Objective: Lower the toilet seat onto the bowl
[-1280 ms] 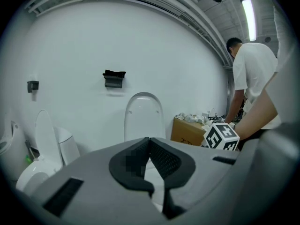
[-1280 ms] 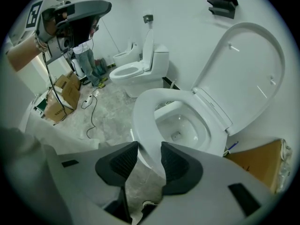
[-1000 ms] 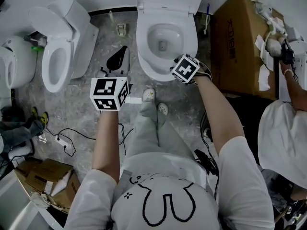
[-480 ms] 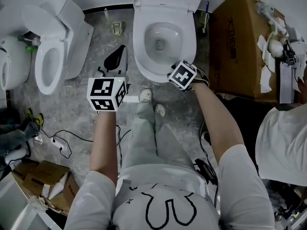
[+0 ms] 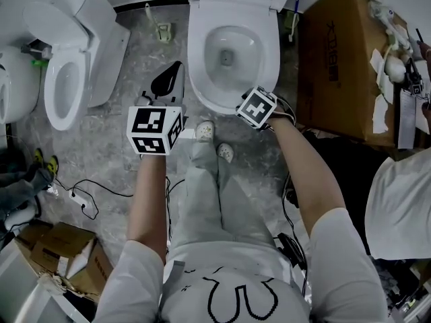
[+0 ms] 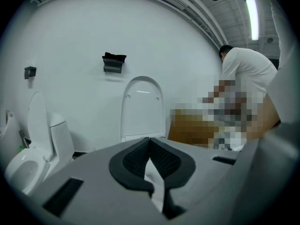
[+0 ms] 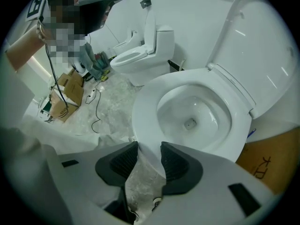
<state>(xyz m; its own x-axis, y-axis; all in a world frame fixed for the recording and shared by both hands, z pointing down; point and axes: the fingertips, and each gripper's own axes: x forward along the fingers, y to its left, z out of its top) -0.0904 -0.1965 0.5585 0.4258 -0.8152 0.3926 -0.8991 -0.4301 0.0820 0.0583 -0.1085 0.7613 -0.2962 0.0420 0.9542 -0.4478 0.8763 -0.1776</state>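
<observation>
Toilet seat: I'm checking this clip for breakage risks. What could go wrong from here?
The right tongs hold only the front edge of the toilet seat. If that edge slips out, the seat may slam onto the bowl. The tongs also straddle that edge, so they might get pinched against the bowl as the seat lands.

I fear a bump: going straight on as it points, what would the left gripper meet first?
Most likely the raised toilet lid, dead ahead of the left gripper and its closed jaws. Nothing nearer shows, though depth is unclear.
</observation>
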